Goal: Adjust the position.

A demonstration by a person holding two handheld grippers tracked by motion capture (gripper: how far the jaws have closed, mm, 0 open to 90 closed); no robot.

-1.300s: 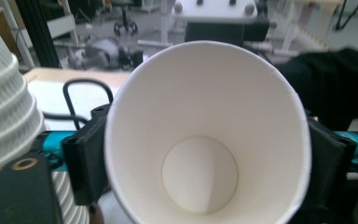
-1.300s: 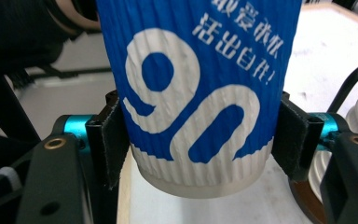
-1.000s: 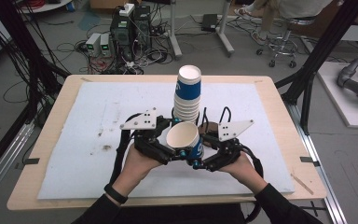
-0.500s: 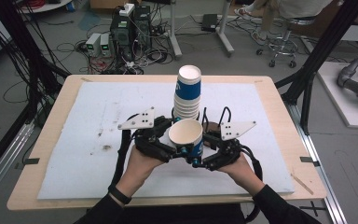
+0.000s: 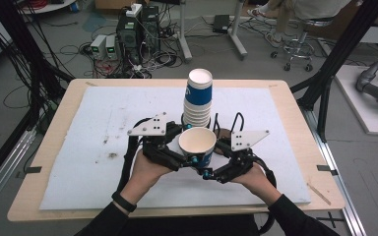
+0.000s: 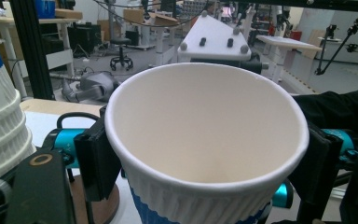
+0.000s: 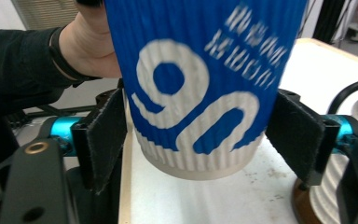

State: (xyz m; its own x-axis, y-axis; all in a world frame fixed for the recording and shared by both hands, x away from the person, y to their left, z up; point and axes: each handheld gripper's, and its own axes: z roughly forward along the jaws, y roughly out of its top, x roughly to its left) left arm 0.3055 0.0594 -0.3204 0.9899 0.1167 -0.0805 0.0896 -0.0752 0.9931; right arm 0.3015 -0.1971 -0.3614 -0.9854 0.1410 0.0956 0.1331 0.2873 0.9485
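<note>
On desk (image 5: pixel 103 113), over white mat (image 5: pixel 78 162): tall stack of cups (image 5: pixel 198 98) on brown base right behind my hands, close enough to knock over if I swing. Single paper cup (image 5: pixel 197 145) held upright between both tongs. Left tongs (image 6: pixel 205 163) just been closing, pads on cup near rim. Right tongs (image 7: pixel 200 135) just been opening, jaws clear of cup wall. Risk: squeeze too hard, crush cup; too loose, it drops.

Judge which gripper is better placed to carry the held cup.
Left, probably. The left gripper has just been closing its jaws and clasps the cup at its rim; the right gripper has just been opening, the cup's base between its jaws, one pad clear.
</note>
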